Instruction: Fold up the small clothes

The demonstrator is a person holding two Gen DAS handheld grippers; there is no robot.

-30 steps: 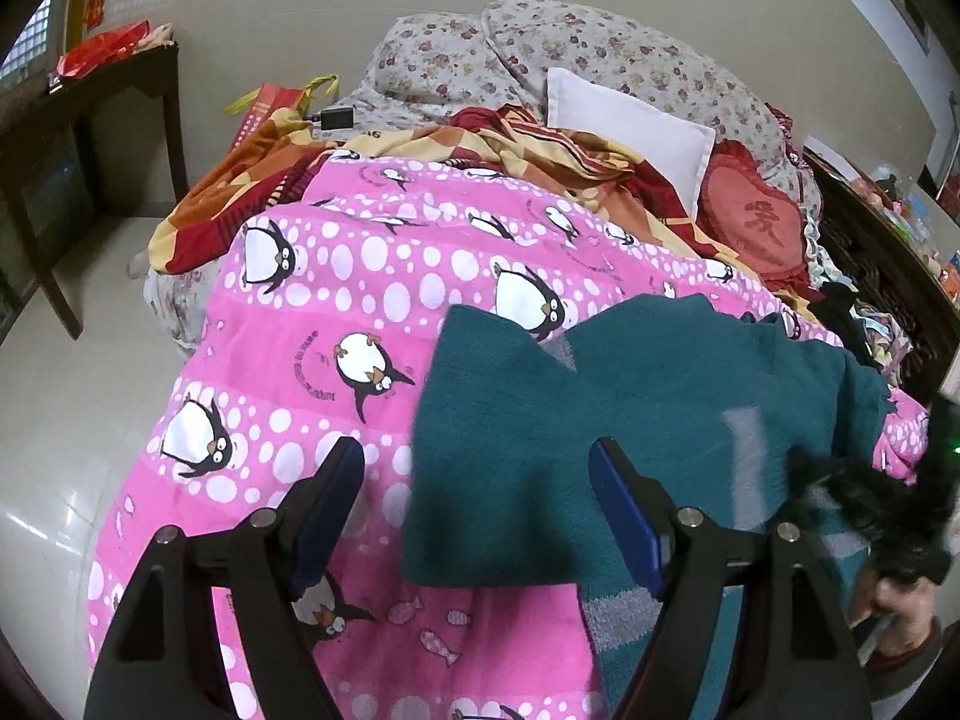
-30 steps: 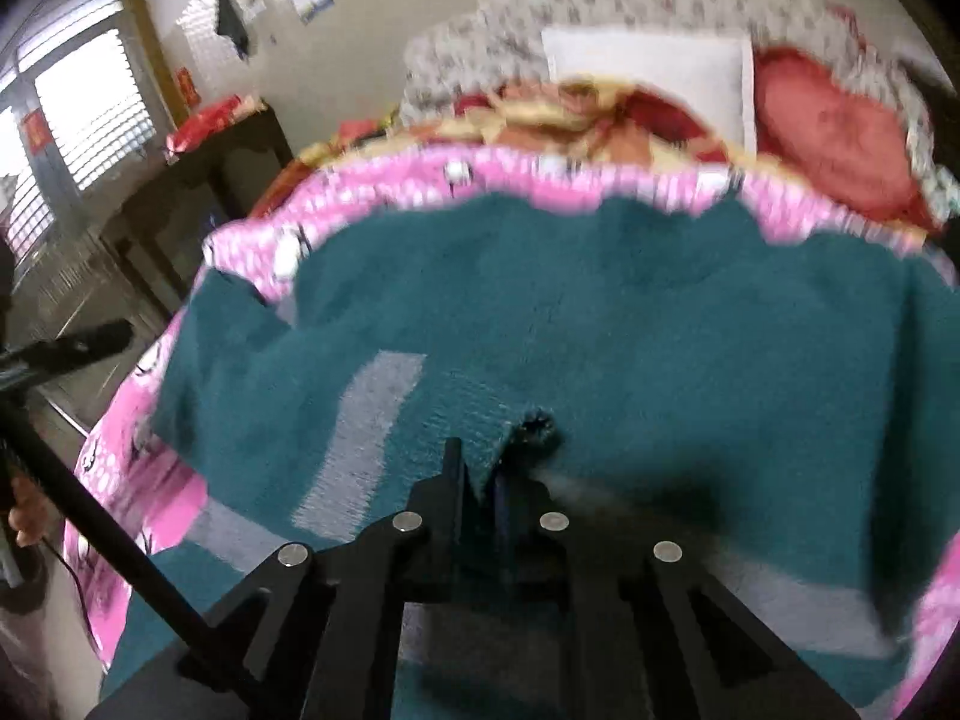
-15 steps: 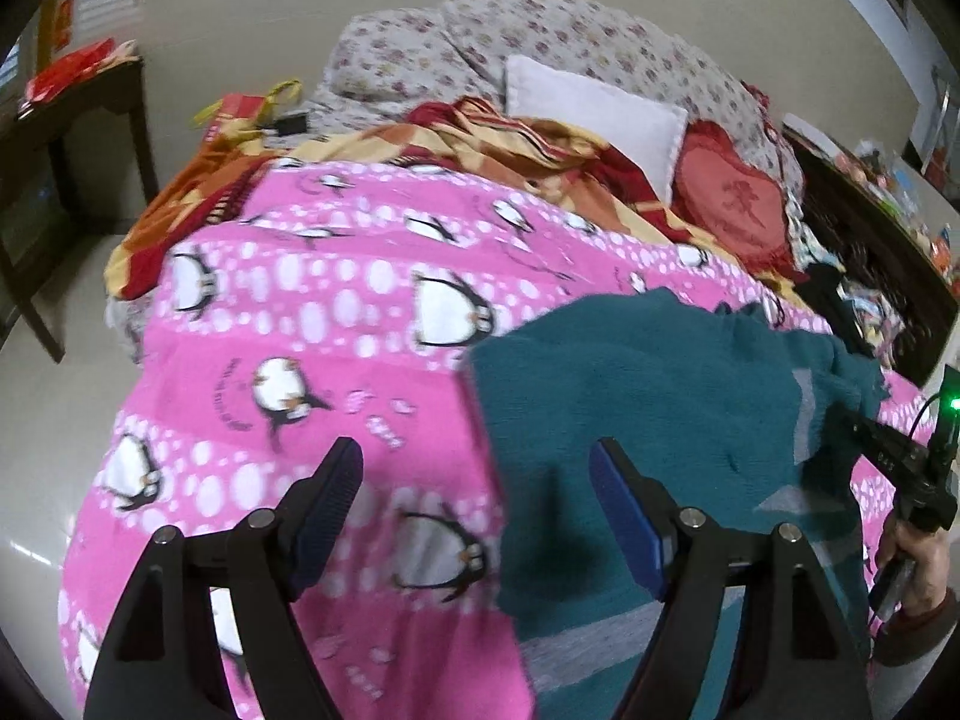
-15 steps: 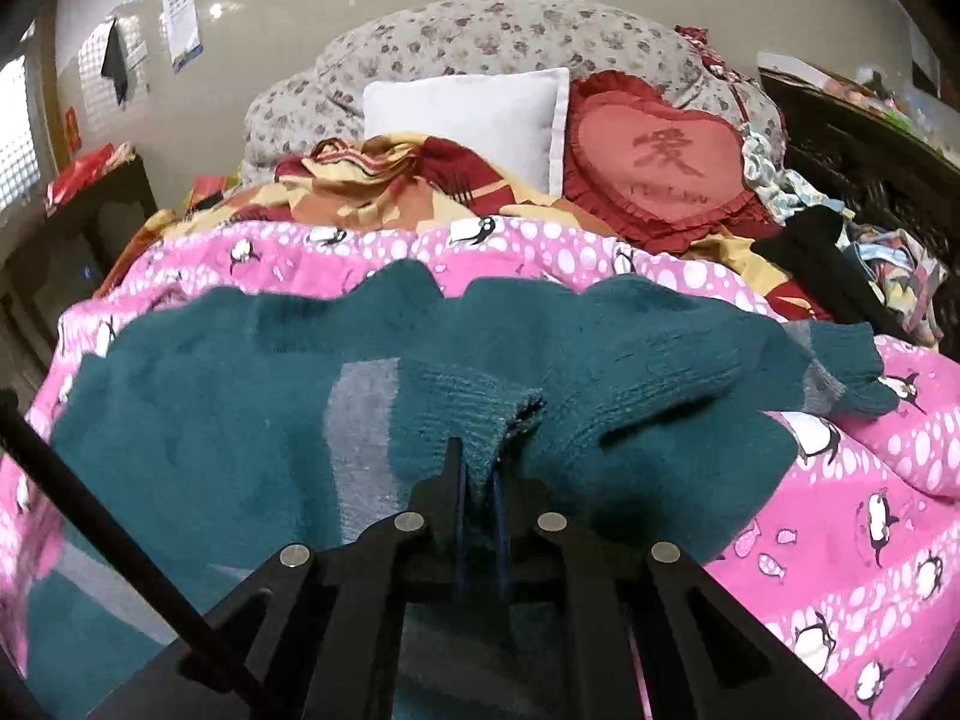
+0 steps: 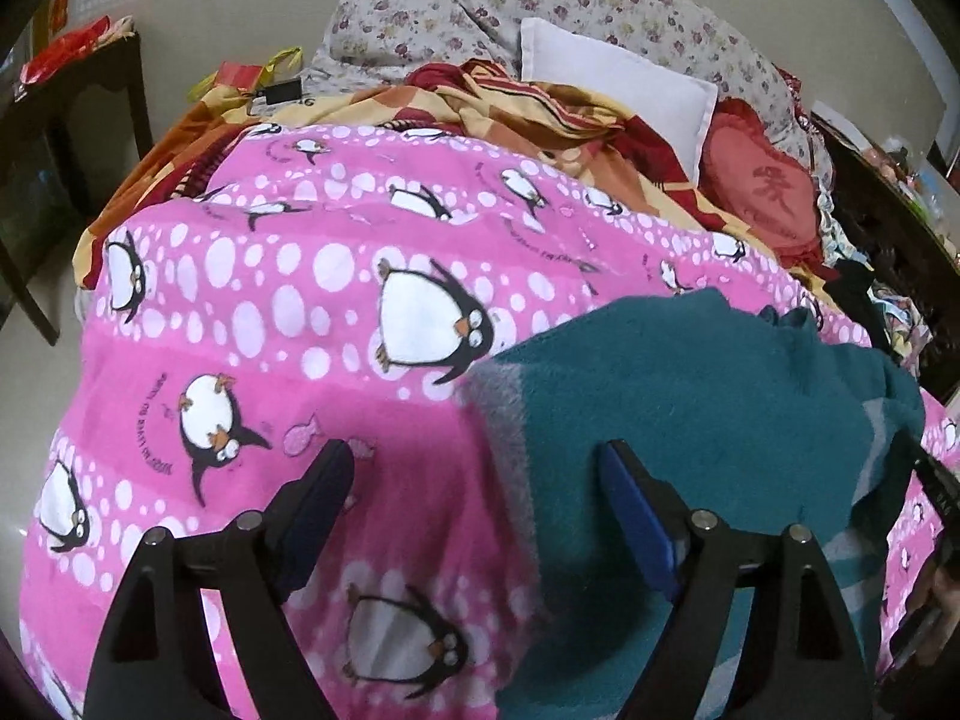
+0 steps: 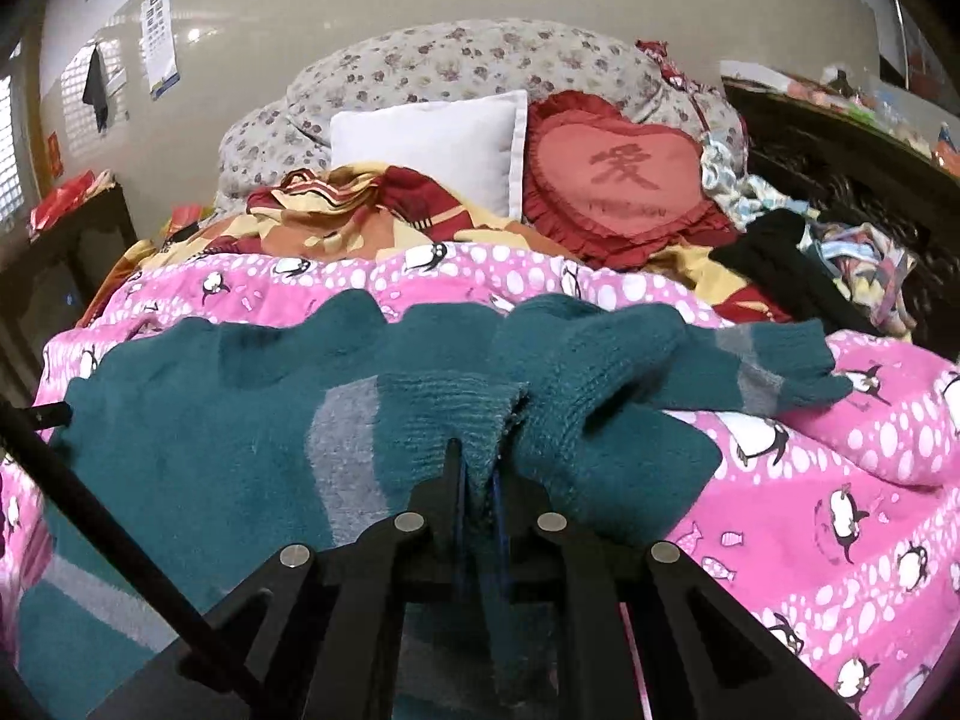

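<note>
Your right tool (image 6: 477,474) pinches a fold of the green sweater (image 6: 198,450) on the bed. Your left tool (image 5: 474,474) is wide apart, and the sweater's gray edge lies between its fingers.

Wide-open left hand-held gripper (image 5: 474,483) over teal sweater (image 5: 690,396) edge on pink penguin blanket (image 5: 288,300).

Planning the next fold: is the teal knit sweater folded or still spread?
Partly folded. The teal knit sweater is spread, but the right gripper pinches one bunched, doubled-over sleeve.
</note>
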